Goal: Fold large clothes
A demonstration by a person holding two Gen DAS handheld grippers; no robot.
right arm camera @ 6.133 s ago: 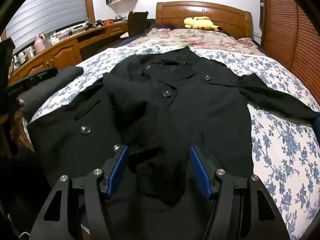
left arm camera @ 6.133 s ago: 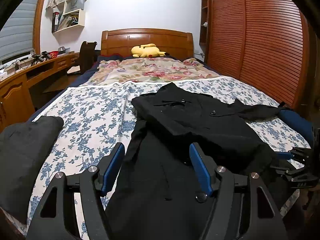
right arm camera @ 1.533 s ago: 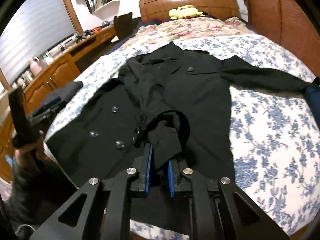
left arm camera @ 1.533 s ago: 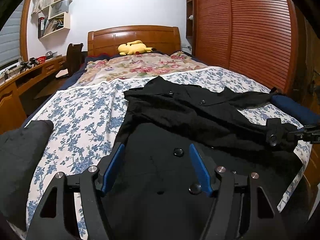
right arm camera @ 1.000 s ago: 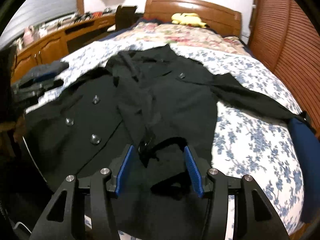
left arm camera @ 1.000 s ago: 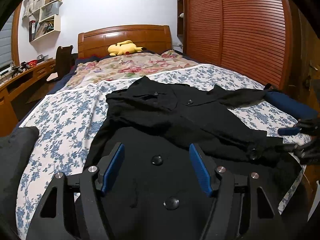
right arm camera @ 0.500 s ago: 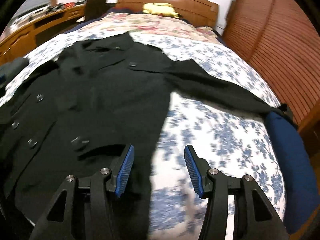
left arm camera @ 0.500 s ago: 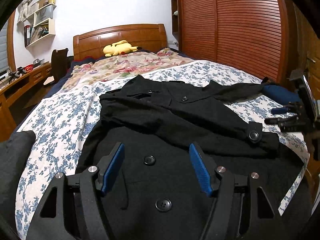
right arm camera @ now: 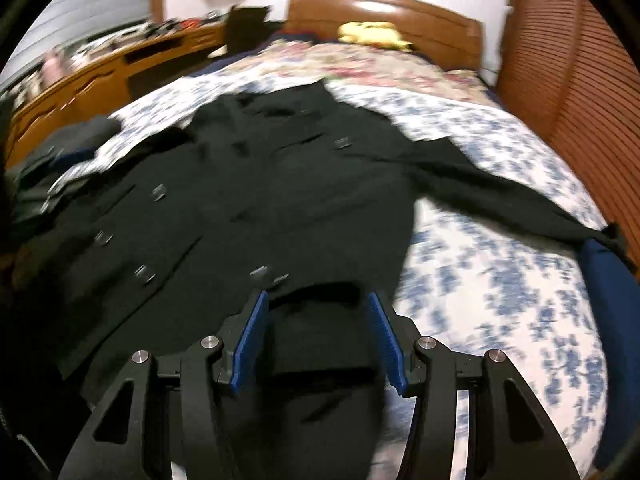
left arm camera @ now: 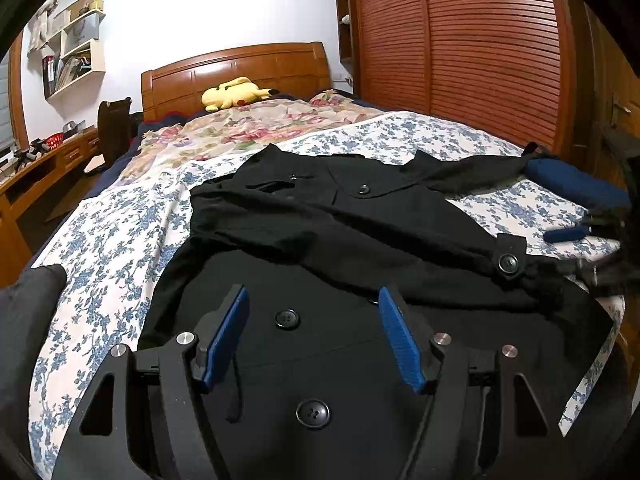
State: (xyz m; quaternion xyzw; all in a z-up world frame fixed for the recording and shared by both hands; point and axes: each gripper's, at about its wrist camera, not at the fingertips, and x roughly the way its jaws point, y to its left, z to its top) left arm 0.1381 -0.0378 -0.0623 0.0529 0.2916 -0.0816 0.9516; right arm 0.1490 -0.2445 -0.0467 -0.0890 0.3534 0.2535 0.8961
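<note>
A large black buttoned coat [left arm camera: 328,236] lies spread on the floral bed; it also shows, blurred, in the right wrist view [right arm camera: 280,184]. One sleeve is folded across the body, its buttoned cuff [left arm camera: 508,262] near the right edge. The other sleeve [right arm camera: 500,196] stretches out towards the wardrobe. My left gripper [left arm camera: 312,320] is open and empty above the coat's lower front. My right gripper [right arm camera: 316,320] is open and empty over the coat's hem; it shows blurred at the right of the left wrist view [left arm camera: 592,240].
The bed [left arm camera: 112,224] has a floral sheet, a wooden headboard and a yellow plush toy [left arm camera: 234,94]. A dark folded garment [left arm camera: 24,320] lies at the near left. A blue cushion [left arm camera: 576,184] sits at the right edge. A slatted wardrobe [left arm camera: 480,48] stands right, a desk [right arm camera: 104,72] left.
My right gripper opened and let go of the folded sleeve, which now lies across the coat. It swung right, then back over the hem. My left gripper stayed open and shifted slightly.
</note>
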